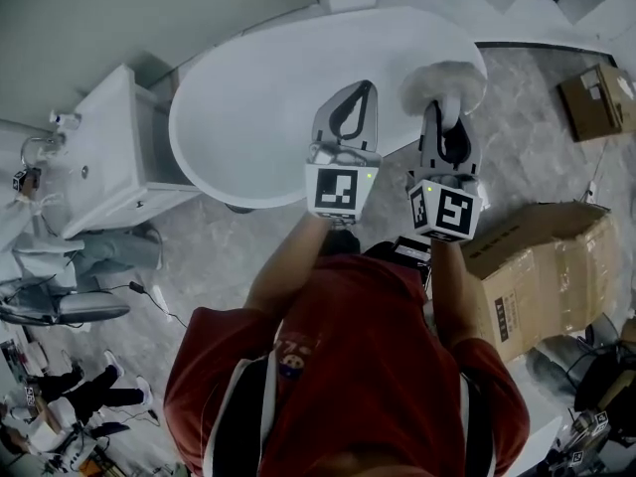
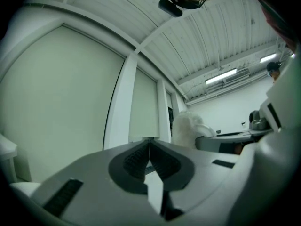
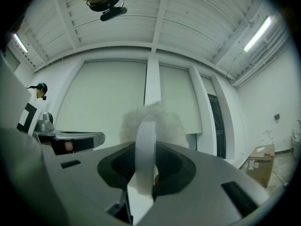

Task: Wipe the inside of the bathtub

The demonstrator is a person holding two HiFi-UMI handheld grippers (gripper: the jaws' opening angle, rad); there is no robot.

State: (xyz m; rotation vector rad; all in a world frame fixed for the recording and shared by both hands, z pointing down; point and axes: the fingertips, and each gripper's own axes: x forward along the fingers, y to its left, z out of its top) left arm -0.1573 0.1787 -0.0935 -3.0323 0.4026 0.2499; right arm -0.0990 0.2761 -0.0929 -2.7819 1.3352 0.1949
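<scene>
White fluffy duster (image 1: 442, 87), clamped in right gripper (image 1: 447, 119), points forward toward bathtub (image 1: 258, 107).

Head view: high, above the person's shoulders, facing steeply down; takes in both tools, the bathtub (image 1: 258, 107) and the floor, all at arm's length.

Left gripper view: rides on the left tool (image 1: 364, 89), very near its touching jaws, tilted up at wall and ceiling. The head camera (image 2: 170, 6) shows at the top edge.

Right gripper view: rides on the right tool (image 1: 445, 112), also tilted up. The fluffy white pad (image 3: 153, 121) clamped in its jaws fills the centre, close to the lens.

Shared: the pad is in all three views. Each gripper view catches the other tool at its edge and the ceiling.
</scene>
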